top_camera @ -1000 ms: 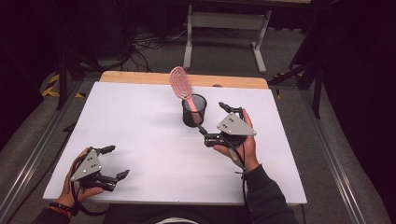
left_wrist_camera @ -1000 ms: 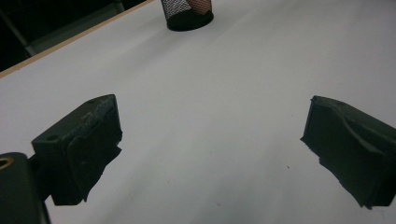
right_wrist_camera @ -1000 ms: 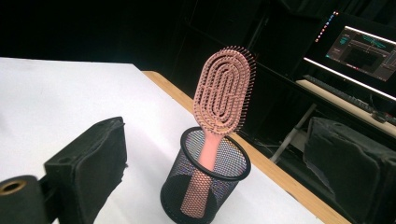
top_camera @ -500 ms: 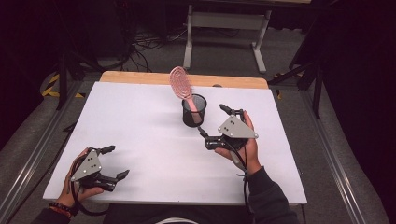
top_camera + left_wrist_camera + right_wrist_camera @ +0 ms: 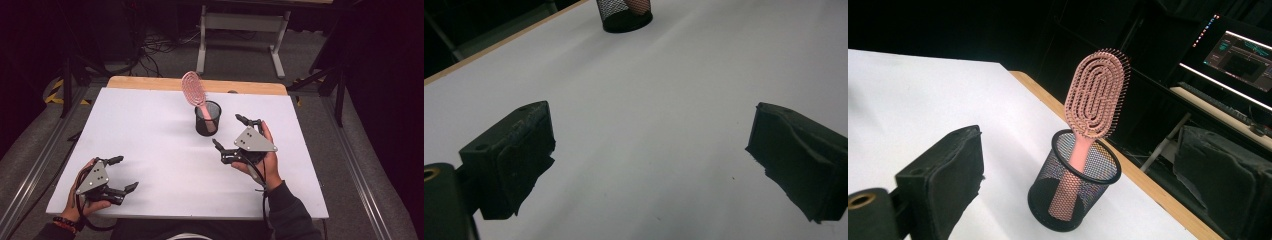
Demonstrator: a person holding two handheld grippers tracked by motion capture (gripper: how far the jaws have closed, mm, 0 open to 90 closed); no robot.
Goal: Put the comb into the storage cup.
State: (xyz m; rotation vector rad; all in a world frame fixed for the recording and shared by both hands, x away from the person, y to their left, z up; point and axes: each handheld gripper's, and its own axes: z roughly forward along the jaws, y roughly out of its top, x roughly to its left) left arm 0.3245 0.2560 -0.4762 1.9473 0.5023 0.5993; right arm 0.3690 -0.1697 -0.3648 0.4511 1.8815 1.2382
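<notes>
Since a second ago, the right gripper (image 5: 231, 132) has slid a little down and away from the black mesh cup (image 5: 207, 118), toward the lower right of the high view. Nothing else has moved. The left gripper (image 5: 121, 174) rests in the same spot at the lower left of the high view.

The pink hairbrush (image 5: 194, 95) stands in the cup just above the middle of the high view, handle down and head up. It leans toward the upper left, against the cup's rim. In the right gripper view the hairbrush (image 5: 1094, 105) and the cup (image 5: 1074, 182) sit in the middle of the frame, between the two black jaws but farther off.

Both grippers have their jaws spread wide, and neither one holds anything. In the left gripper view there is bare white table (image 5: 664, 100) between the jaws, and the cup (image 5: 624, 14) is far off at the top edge.

It looks like the main job is done: the brush is in the cup and let go. What seems left is for the right hand (image 5: 267, 162) to pull back to rest near the bottom of the high view, like the left one.
</notes>
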